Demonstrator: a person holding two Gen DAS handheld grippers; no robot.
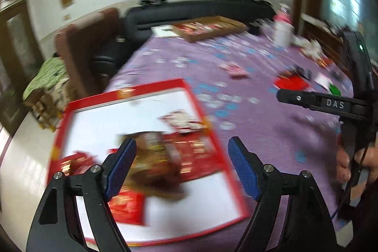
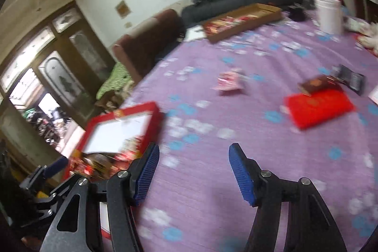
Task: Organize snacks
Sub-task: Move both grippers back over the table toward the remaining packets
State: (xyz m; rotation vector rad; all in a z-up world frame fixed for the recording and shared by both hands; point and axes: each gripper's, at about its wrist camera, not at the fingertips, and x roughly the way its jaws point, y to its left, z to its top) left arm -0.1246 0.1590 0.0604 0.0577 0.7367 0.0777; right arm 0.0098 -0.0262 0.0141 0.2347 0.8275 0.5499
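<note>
Left gripper (image 1: 182,167) is spread wide and empty, above the red-rimmed box (image 1: 118,96) at the table's near-left edge, where snack packets (image 1: 160,157) lie piled. Right gripper (image 2: 193,171) is likewise spread, over bare cloth. Recommended: approach the loose pink packet (image 2: 229,83) mid-table across its short side — its long axis appears left-to-right, though blur limits certainty.

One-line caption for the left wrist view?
Open left gripper above red-rimmed box holding snack packets on purple tablecloth.
</note>
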